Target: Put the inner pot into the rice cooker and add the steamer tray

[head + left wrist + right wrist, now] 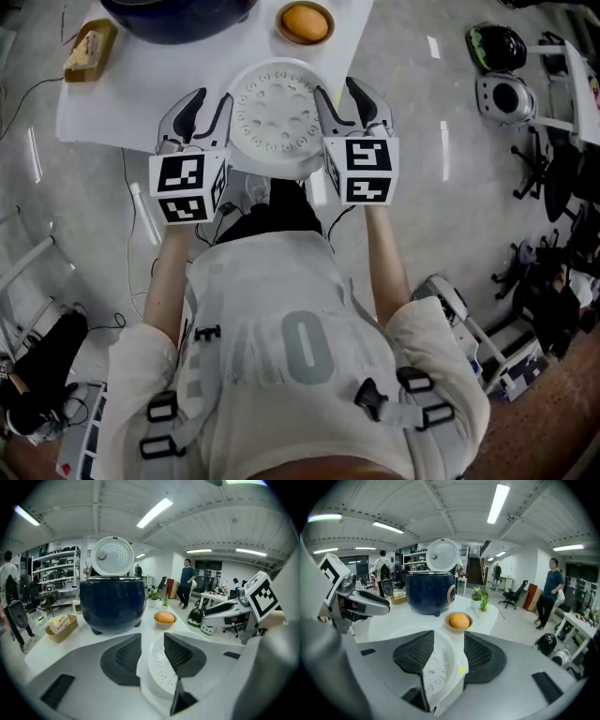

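The left gripper [208, 101] was clamped on the left rim of the steamer tray [277, 117] and the right gripper [339, 91] on its right rim, the tray carried between them over the near edge of the bench [141, 94], short of the rice cooker [178, 19]

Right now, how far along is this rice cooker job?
Done: the rice cooker has its lid open; whether the inner pot sits inside is not visible. In hand: the left claw and right claw each grip the steamer tray by its rim, short of the cooker. Left: setting the tray in.
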Demonstrator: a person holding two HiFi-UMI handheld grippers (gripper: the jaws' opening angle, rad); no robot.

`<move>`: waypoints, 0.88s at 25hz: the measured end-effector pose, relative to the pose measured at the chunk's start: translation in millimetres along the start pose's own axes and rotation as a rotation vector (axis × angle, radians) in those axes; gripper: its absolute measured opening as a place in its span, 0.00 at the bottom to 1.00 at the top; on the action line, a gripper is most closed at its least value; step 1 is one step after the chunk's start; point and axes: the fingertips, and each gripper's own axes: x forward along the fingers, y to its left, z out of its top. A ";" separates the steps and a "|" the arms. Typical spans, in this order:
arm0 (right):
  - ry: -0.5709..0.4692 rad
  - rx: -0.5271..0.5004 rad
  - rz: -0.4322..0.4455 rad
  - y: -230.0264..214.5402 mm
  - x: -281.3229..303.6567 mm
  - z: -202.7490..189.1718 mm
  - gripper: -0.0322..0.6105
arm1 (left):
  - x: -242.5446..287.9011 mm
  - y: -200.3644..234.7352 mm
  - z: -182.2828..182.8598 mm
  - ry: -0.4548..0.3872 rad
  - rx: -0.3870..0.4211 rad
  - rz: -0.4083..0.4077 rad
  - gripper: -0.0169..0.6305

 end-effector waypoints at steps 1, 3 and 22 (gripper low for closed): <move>0.018 0.033 -0.003 -0.7 -0.2 -15.6 0.37 | 4.4 -4.4 -11.4 0.020 0.006 -0.002 0.26; 0.046 0.091 -0.012 0.7 1.7 -42.7 0.37 | 13.8 -8.6 -33.7 0.056 0.017 -0.003 0.26; 0.085 0.288 -0.083 12.9 3.9 -120.1 0.33 | 31.9 -17.1 -97.6 0.174 -0.024 -0.015 0.21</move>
